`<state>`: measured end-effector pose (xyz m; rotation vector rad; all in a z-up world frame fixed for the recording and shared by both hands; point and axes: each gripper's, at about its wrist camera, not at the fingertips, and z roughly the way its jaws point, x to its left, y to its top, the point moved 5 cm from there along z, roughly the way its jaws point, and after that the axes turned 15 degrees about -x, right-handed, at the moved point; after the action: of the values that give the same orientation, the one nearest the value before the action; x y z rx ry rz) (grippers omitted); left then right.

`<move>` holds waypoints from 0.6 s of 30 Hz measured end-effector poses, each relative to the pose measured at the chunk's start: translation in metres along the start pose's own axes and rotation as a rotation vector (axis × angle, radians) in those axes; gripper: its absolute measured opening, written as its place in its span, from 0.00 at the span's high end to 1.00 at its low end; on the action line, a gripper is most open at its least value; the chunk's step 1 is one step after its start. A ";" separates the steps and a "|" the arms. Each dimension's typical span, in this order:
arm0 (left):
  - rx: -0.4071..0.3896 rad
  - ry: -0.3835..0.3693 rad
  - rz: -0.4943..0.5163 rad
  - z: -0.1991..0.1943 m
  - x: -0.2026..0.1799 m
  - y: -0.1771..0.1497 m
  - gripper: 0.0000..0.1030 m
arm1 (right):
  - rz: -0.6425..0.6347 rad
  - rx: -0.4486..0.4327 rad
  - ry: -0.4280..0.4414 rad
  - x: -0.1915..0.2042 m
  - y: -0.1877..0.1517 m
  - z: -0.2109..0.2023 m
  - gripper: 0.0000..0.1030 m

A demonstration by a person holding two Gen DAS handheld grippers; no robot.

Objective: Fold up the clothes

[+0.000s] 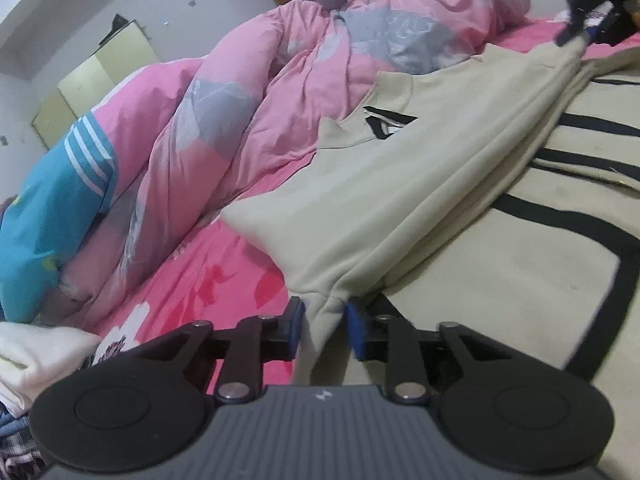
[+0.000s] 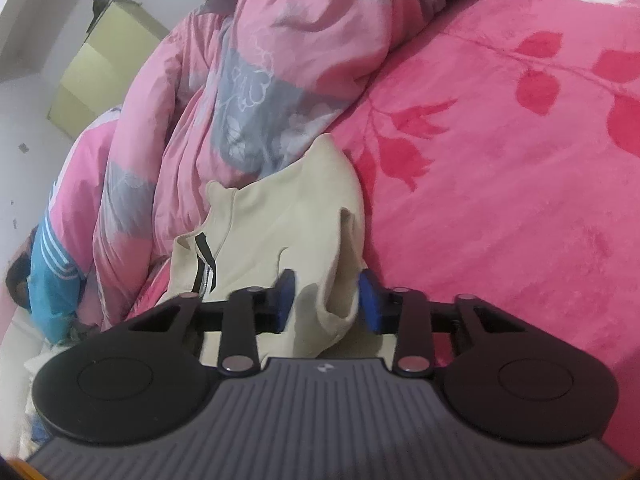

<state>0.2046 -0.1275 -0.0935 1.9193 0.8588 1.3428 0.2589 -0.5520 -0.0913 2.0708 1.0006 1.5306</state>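
Observation:
A beige sweatshirt (image 1: 400, 184) with black stripes and a zip collar lies spread on the bed. One fold of it, a sleeve or side edge, runs as a ridge from near to far. My left gripper (image 1: 323, 320) is shut on the near end of that ridge, and the cloth bunches between its blue pads. My right gripper (image 1: 576, 36) shows small at the top right, with the far end of the ridge drawn up to it. In the right wrist view the right gripper (image 2: 328, 300) has a loose beige fold (image 2: 272, 216) between its pads, touching the right pad.
A crumpled pink and grey quilt (image 1: 240, 100) is heaped along the left, with a blue striped piece (image 1: 52, 208) beside it. The pink floral sheet (image 2: 500, 160) stretches to the right. White folded cloth (image 1: 36, 356) lies at the lower left. A pale yellow cabinet (image 1: 92, 80) stands by the wall.

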 end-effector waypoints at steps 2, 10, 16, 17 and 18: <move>-0.016 0.019 -0.038 -0.002 0.005 0.001 0.86 | -0.018 -0.004 -0.004 0.001 0.000 -0.001 0.90; 0.013 0.057 -0.246 -0.003 0.038 -0.007 0.88 | -0.060 -0.013 0.077 0.028 -0.001 -0.007 0.93; 0.045 0.049 -0.368 0.001 0.052 -0.015 0.88 | -0.059 -0.008 0.084 0.028 -0.008 -0.002 0.93; 0.055 0.046 -0.370 0.002 0.051 -0.016 0.88 | -0.060 -0.012 0.091 0.028 -0.008 -0.003 0.93; 0.065 0.044 -0.372 0.003 0.051 -0.018 0.87 | -0.061 -0.017 0.098 0.028 -0.009 -0.004 0.93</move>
<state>0.2183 -0.0766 -0.0812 1.6765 1.2245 1.1457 0.2567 -0.5263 -0.0773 1.9519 1.0722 1.6175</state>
